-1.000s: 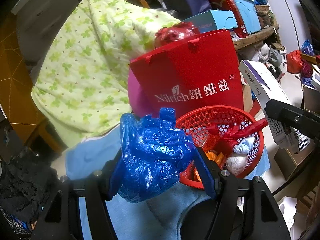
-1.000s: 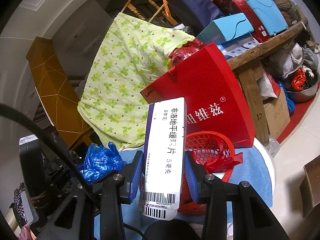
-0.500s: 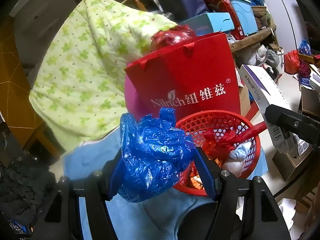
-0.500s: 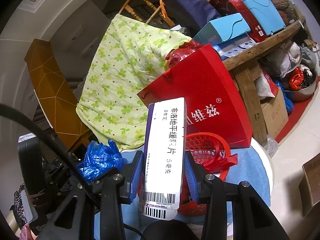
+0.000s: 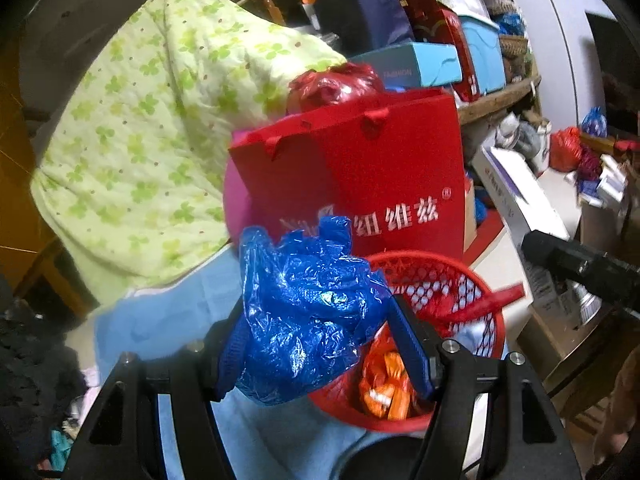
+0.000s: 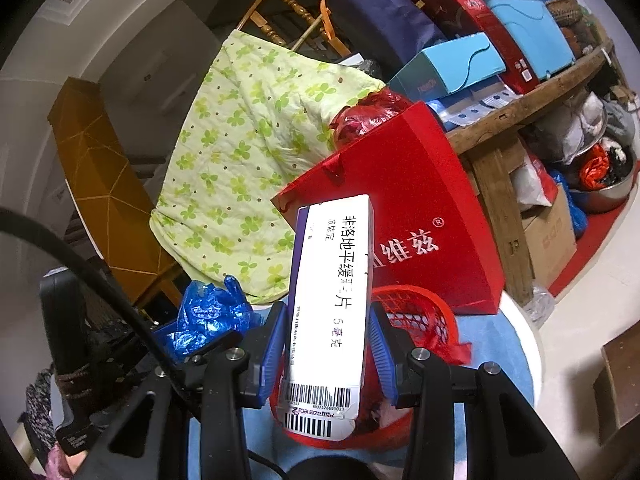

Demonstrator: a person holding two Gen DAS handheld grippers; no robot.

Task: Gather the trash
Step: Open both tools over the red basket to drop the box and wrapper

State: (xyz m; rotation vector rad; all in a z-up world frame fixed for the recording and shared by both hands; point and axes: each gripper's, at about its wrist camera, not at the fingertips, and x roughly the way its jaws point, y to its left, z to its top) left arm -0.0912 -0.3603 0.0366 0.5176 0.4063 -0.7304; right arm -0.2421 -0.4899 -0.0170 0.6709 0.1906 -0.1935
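My left gripper is shut on a crumpled blue plastic bag and holds it above the left rim of a red mesh basket with wrappers and red plastic inside. My right gripper is shut on a white and purple medicine box, held upright over the same red basket. The box also shows in the left wrist view, and the blue bag in the right wrist view.
The basket sits on a light blue cloth over a round table. A red paper gift bag stands right behind it. A green patterned quilt hangs at the left. Cluttered shelves and boxes fill the right.
My left gripper with the blue bag has moved closer to and over the basket. The right gripper with the box has barely moved.
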